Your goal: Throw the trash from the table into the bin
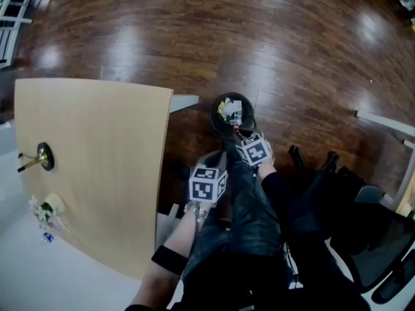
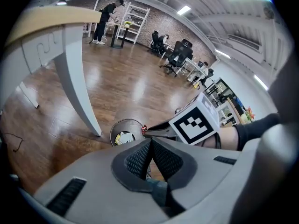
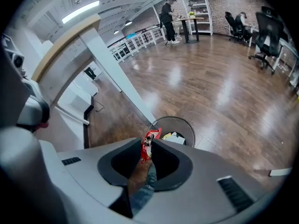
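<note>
One crinkly wrapper (image 3: 147,146) clamped in R gripper (image 3: 150,142) by round bin (image 3: 174,120); L gripper (image 2: 152,140) clenched.

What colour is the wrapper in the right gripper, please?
The wrapper is red; the right gripper view shows it best.

The bin (image 1: 216,112) by the table (image 1: 97,173)
On the floor (image 1: 292,57) right of the table, trash (image 1: 231,111) inside; right gripper (image 1: 235,135) and its wrapper (image 3: 150,138) just before it.
</note>
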The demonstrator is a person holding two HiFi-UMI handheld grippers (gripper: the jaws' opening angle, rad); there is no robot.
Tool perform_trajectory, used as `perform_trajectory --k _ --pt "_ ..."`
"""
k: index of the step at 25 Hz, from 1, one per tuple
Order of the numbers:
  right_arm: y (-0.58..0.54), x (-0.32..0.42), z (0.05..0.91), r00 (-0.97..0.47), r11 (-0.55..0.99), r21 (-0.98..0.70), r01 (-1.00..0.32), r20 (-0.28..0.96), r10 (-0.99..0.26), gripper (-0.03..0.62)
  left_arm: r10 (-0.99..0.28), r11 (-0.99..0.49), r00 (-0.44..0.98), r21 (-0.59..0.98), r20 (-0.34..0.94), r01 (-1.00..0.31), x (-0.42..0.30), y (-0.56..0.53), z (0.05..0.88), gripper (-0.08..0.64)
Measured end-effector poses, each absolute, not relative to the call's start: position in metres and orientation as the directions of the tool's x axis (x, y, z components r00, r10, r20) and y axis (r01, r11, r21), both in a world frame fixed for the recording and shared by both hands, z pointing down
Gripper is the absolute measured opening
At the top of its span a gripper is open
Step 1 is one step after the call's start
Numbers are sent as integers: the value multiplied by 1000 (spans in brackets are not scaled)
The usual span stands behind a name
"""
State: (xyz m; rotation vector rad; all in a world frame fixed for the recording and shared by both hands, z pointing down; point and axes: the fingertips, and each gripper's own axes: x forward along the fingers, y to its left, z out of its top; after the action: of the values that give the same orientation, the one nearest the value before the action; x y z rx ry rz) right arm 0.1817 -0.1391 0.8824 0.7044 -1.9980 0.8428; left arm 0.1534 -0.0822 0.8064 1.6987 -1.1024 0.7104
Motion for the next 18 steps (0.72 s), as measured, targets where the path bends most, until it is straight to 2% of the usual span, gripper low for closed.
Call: perform_trajectory --k 14,15,16,17,18 --pt "-194 203 1027 -412 557 -254 -790 894 -176 84 -370 -52 400 412 838 -910 155 -94 863 8" --pt "-196 202 1031 -418 551 -262 -792 891 -177 92 -370 -47 395 407 841 -912 154 -94 865 8" --pt "-199 201 1033 -424 543 -270 -795 888 -178 125 -370 -41 389 404 843 -914 153 -94 867 8" --pt "-201 201 1035 -428 535 -277 -798 886 -180 188 -372 -34 384 401 845 -915 153 -95 868 8" --pt "-203 201 1035 -431 528 -281 -801 884 -183 213 -374 -28 380 399 846 -917 153 -96 869 8"
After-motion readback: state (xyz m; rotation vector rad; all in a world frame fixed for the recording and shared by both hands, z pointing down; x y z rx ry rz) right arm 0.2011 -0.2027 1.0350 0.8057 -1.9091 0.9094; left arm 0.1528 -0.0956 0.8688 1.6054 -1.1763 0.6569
